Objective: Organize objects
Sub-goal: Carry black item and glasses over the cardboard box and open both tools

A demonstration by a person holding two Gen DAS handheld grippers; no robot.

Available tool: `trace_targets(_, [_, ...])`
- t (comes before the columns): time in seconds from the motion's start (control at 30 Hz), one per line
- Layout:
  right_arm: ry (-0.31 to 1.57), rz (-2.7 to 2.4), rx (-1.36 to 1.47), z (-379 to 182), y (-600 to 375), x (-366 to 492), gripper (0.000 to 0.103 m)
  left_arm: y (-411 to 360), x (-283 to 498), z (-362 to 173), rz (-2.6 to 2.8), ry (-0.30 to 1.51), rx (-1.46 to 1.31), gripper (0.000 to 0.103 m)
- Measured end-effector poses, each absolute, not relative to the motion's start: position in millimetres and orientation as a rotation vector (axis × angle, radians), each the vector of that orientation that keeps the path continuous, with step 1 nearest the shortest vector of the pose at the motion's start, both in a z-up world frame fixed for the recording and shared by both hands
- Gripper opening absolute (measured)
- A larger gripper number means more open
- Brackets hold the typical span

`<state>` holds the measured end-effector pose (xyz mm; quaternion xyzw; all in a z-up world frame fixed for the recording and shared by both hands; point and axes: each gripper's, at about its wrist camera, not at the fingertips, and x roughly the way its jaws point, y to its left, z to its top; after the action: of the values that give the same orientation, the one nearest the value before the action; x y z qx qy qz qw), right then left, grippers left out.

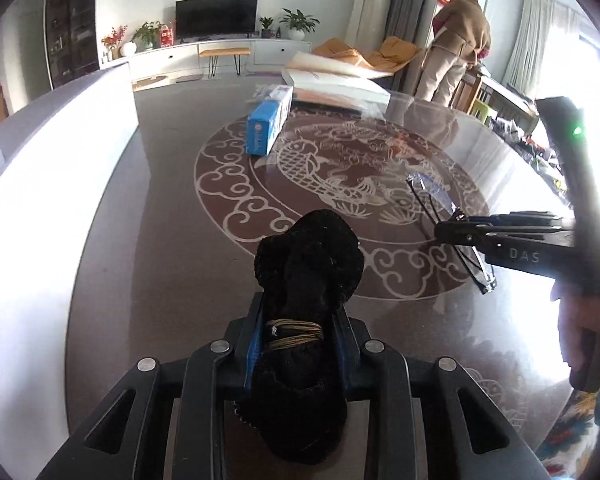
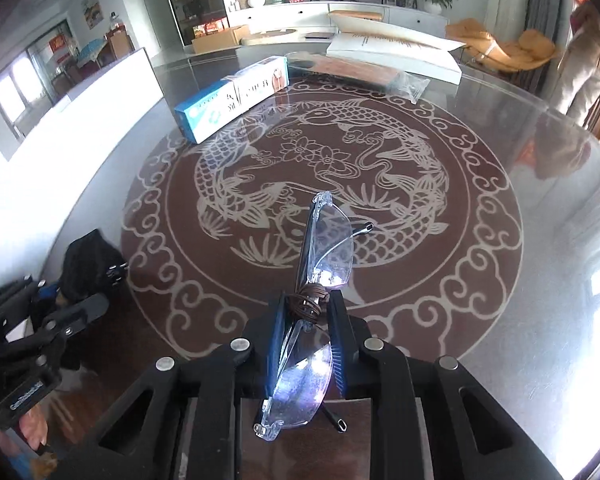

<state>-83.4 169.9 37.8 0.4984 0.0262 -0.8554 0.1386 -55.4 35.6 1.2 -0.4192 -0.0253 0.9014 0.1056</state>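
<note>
In the left wrist view my left gripper [image 1: 298,332] is shut on a black velvet pouch [image 1: 308,264]. Its tan drawstring neck sits between the pads, and its mouth end sticks out ahead over the round glass table [image 1: 160,240]. My right gripper [image 2: 306,312] is shut on a folded pair of clear glasses [image 2: 332,248] at the bridge, where a brown cord is wound. One lens points forward and the other lies back under the fingers. The right gripper [image 1: 450,232] with the glasses [image 1: 432,192] shows right of the pouch. The left gripper [image 2: 108,288] and pouch [image 2: 88,260] appear at the lower left.
A blue and white carton [image 2: 232,100] lies at the far left of the fish-patterned table [image 2: 540,240]. Behind it are a flat white box [image 2: 392,52] and a clear plastic bag [image 2: 412,84]. A person [image 1: 460,40] stands beyond the table's far right edge.
</note>
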Motion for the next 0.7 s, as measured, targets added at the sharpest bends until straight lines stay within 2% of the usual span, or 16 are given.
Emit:
trace_targets(0.17, [-0.136, -2.440, 1.320, 84.3, 158.3, -64.8, 0.022, 0.5, -15.1, 68.2, 2.731, -0.212, -1.042, 0.029])
trace_targets(0.3, [-0.150, -2.326, 1.131, 144.4, 97.1, -39.5, 0.022, -54.3, 14.2, 112.3, 2.858, -0.261, -0.933, 0.029])
trace_targets(0.43, [-0.102, -2.134, 1.011, 183.4, 1.5, -13.6, 0.022, -128.3, 23.2, 119.5, 3.021, -0.265, -1.018, 0.029])
trace_targets(0.53, [-0.035, -2.009, 0.981, 185.2, -71.6, 4.3, 0.022, -183.5, 23.1, 106.3, 3.117, -0.250, -1.181, 0.030])
trace_targets(0.6, [0.023, -1.965, 0.970, 176.1, -112.8, 13.7, 0.024, -211.0, 21.0, 91.9, 3.164, -0.244, -1.321, 0.034])
trace_targets(0.63, [0.042, -1.943, 0.979, 168.0, -131.7, 15.7, 0.026, -223.7, 18.2, 82.2, 3.166, -0.246, -1.408, 0.043])
trace_targets(0.67, [0.067, -1.923, 1.002, 158.9, -146.5, 16.1, 0.037, -234.4, 16.1, 71.9, 3.157, -0.257, -1.490, 0.055])
trace_targets(0.7, [0.102, -1.906, 1.033, 150.0, -159.3, 16.2, 0.052, -240.3, 16.1, 64.3, 3.152, -0.266, -1.535, 0.062])
